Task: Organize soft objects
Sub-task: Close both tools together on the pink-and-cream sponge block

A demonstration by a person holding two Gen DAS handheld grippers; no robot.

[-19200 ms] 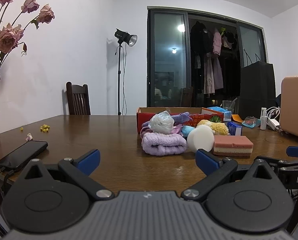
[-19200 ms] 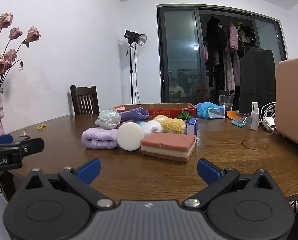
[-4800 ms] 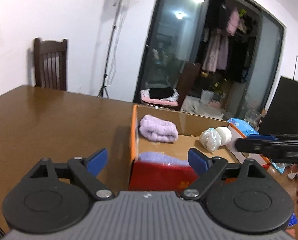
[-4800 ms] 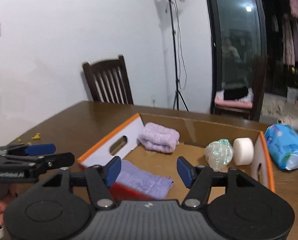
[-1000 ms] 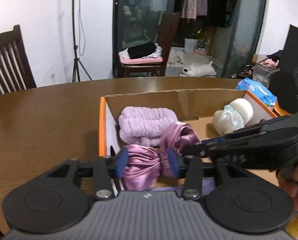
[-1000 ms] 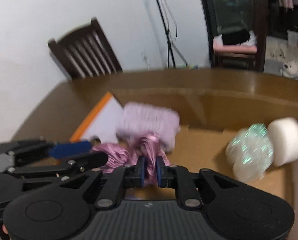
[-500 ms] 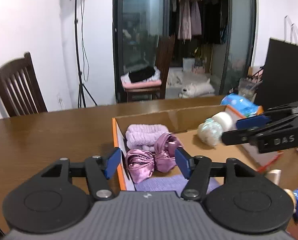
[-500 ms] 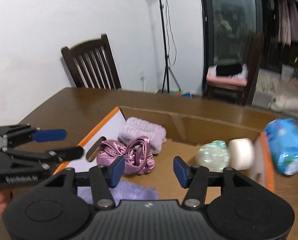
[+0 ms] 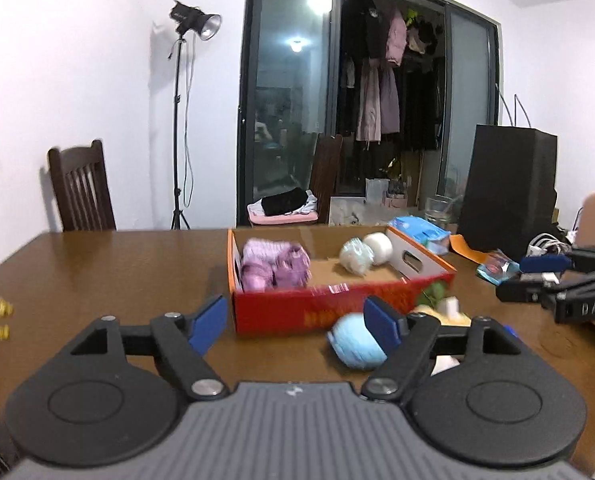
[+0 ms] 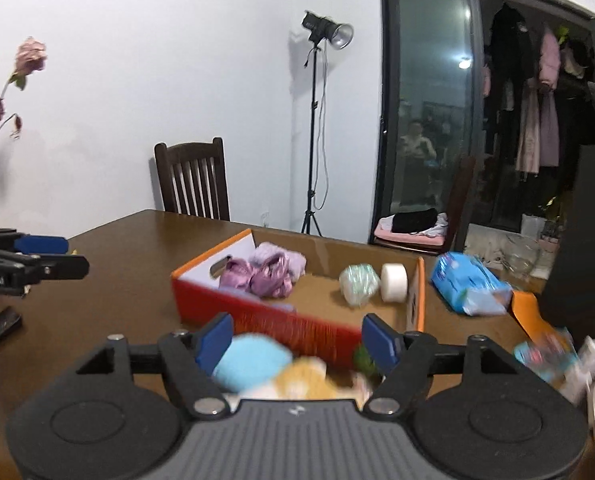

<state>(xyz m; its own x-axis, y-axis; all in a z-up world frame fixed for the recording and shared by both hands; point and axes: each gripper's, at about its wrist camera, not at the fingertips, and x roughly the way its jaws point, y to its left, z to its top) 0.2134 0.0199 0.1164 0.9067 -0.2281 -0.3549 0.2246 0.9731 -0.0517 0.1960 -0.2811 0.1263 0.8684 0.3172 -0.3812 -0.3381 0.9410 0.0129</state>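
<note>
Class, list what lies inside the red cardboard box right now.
Inside the red cardboard box: a purple satin scrunchie, a lilac towel roll, an iridescent ball, a white round sponge. The near wall hides the floor behind it.

**Gloss, card and cloth on one table**

A glossy brown wooden table carries a red cardboard box with a matt raw-card floor. Inside, a shiny satin scrunchie rests against fluffy lilac terry cloth.
</note>
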